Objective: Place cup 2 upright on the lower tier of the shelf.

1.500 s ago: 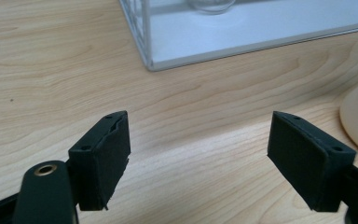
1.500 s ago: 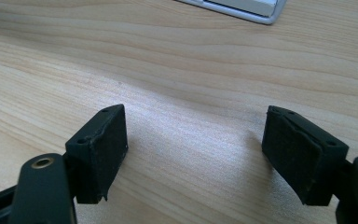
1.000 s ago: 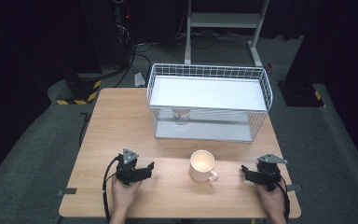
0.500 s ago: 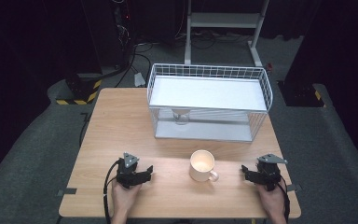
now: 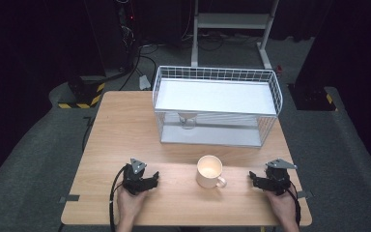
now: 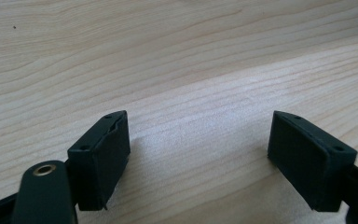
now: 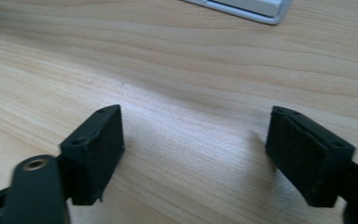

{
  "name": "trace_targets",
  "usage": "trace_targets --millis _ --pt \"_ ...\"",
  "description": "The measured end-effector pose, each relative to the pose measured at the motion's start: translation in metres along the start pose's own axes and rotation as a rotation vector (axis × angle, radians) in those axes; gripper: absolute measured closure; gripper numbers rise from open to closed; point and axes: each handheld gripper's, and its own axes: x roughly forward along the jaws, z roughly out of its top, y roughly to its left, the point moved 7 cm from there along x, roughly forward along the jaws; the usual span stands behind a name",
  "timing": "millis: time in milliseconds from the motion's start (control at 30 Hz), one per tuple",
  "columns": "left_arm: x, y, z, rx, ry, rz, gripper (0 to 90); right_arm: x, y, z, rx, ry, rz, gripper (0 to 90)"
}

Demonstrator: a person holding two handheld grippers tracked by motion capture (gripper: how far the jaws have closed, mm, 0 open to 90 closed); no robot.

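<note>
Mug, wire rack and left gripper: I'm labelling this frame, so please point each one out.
Mug [image 5: 209, 170]: high view, on its cream body.
Wire rack [image 5: 215, 73]: high view, on its back rim.
Left gripper [image 5: 154, 178]: high view, between its open jaws.

A cream mug [image 5: 209, 170] sat at lower centre on the pale wood-grain table [image 5: 125, 130]; the wire basket [image 5: 217, 104] above was white, both grippers [image 5: 141, 180] [image 5: 269, 181] black.

A small object [image 5: 188, 119] on the wire rack's [image 5: 216, 104] lower level is half hidden by the upper shelf and cannot be identified.
</note>
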Motion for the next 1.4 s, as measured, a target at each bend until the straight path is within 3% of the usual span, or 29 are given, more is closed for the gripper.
trace_targets --millis 167,233,267,333,367,533,600,633,700,767,1000,1100,1400 --pt "0.001 -0.001 0.001 -0.006 0.004 -0.001 20.0 0.001 0.002 0.0 0.002 0.006 0.002 15.2" --pt "0.001 -0.001 0.001 0.005 0.006 -0.003 19.3 -0.001 0.003 0.0 -0.004 0.012 0.029 14.9" --pt "0.001 0.0 0.001 0.009 0.007 -0.002 18.7 -0.002 0.006 -0.001 -0.008 -0.003 0.065 14.8" --pt "0.001 0.0 0.001 0.007 0.007 -0.003 18.7 -0.003 0.008 -0.001 -0.003 -0.002 0.079 13.7" --pt "0.001 0.0 0.001 0.006 0.007 -0.004 18.6 -0.01 0.018 0.001 -0.02 -0.027 0.119 13.3" --pt "0.001 -0.001 0.001 0.003 0.007 -0.004 18.6 -0.023 0.034 0.006 -0.043 -0.102 0.184 11.2" --pt "0.001 -0.001 0.001 0.002 0.007 -0.004 18.6 -0.028 0.045 0.008 -0.037 -0.132 0.233 10.1" --pt "0.001 -0.001 0.001 0.002 0.007 -0.005 18.6 -0.032 0.056 0.01 -0.046 -0.155 0.28 9.5" --pt "0.001 -0.001 0.001 0.002 0.008 -0.004 18.7 -0.035 0.061 0.011 -0.043 -0.159 0.297 9.4" --pt "0.001 -0.001 0.001 -0.006 0.004 -0.001 19.0 -0.043 0.077 0.016 -0.079 -0.203 0.369 9.0" --pt "0.001 -0.001 0.001 -0.007 0.004 -0.003 19.0 -0.047 0.101 0.027 -0.123 -0.243 0.414 8.9" --pt "0.001 -0.001 0.001 -0.007 0.004 -0.003 19.0 -0.05 0.113 0.038 -0.165 -0.265 0.425 8.9" --pt "0.001 0.0 0.001 -0.005 0.006 0.001 19.1 -0.043 0.132 0.052 -0.242 -0.25 0.43 8.8"
